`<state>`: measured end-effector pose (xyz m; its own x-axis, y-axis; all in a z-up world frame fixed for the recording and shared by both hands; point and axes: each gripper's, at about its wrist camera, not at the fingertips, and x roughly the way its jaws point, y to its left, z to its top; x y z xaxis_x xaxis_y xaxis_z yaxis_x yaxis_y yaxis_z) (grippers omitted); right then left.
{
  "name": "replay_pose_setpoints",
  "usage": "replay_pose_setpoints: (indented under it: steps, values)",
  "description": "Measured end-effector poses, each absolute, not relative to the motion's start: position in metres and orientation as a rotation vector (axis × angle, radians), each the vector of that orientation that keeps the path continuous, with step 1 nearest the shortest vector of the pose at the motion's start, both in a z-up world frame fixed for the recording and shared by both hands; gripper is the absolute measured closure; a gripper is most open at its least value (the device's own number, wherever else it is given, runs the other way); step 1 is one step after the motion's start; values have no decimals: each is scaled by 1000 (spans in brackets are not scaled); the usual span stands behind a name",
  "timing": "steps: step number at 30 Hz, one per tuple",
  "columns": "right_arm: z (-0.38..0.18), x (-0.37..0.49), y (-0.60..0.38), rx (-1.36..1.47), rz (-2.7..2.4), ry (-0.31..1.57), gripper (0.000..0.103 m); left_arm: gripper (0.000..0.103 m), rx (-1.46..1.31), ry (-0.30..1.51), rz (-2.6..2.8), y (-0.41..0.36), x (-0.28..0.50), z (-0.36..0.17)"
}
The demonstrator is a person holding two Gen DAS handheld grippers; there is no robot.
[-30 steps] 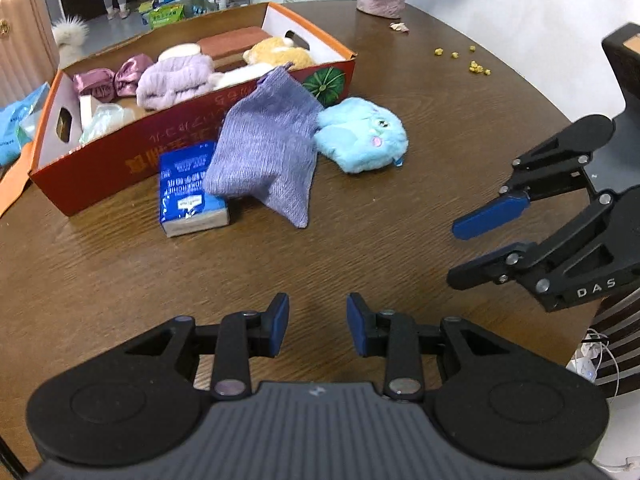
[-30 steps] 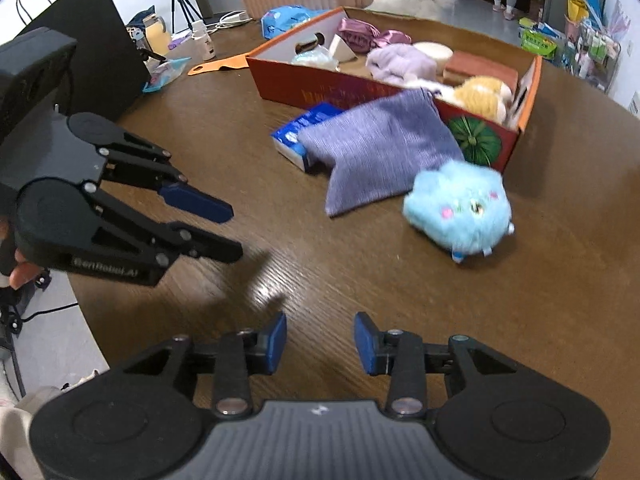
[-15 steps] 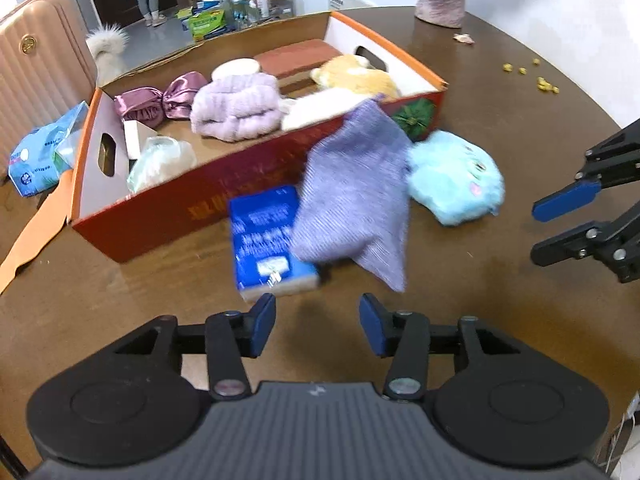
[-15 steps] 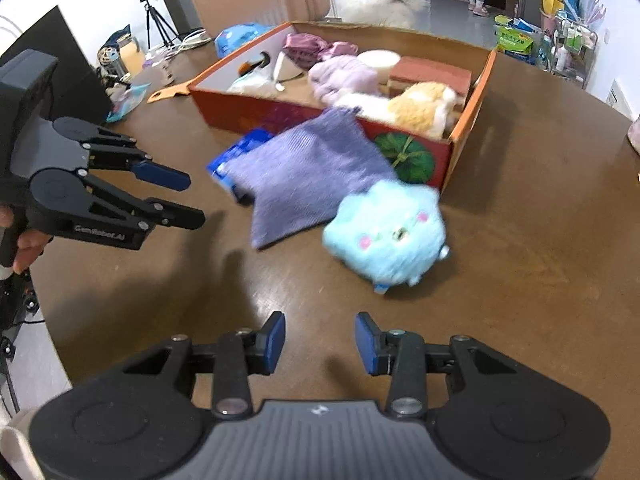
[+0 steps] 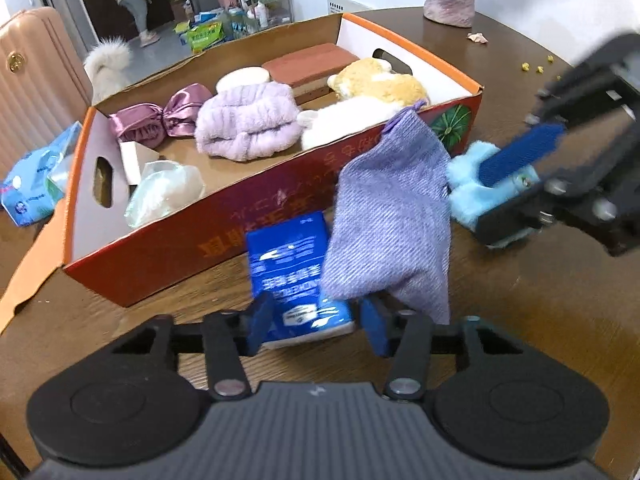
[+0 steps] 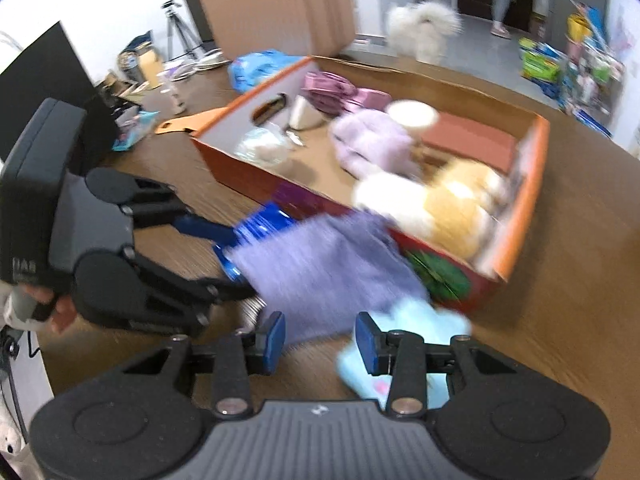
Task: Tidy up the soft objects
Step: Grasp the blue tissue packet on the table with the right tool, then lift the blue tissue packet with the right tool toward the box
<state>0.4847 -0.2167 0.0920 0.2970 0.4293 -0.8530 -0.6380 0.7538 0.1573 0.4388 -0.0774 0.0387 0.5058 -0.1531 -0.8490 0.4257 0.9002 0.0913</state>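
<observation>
While your left gripper straddles the near end of the blue tissue pack, its jaws are closing, and the pads do not yet seem to press on the pack. Your right gripper stands partly open with nothing between its pads, low over the fuzzy blue plush. Just beyond both, the purple pouch leans against the front wall of the red box, draped over the pack's far edge. The box on the counter already holds several soft things. You appear to be at the pick-up step: next, finish closing on the pack, and centre the plush before squeezing.
</observation>
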Motion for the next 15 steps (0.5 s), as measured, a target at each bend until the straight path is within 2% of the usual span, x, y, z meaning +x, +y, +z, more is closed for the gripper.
replay_pose_setpoints:
  steps: [7,15]
  values:
    - [85,515,-140,-264,809,1045,66,55,299,1002,-325,-30,432,40]
    - [55,541,-75,-329,864,1122,68,57,26,1096,-350,39,424,52]
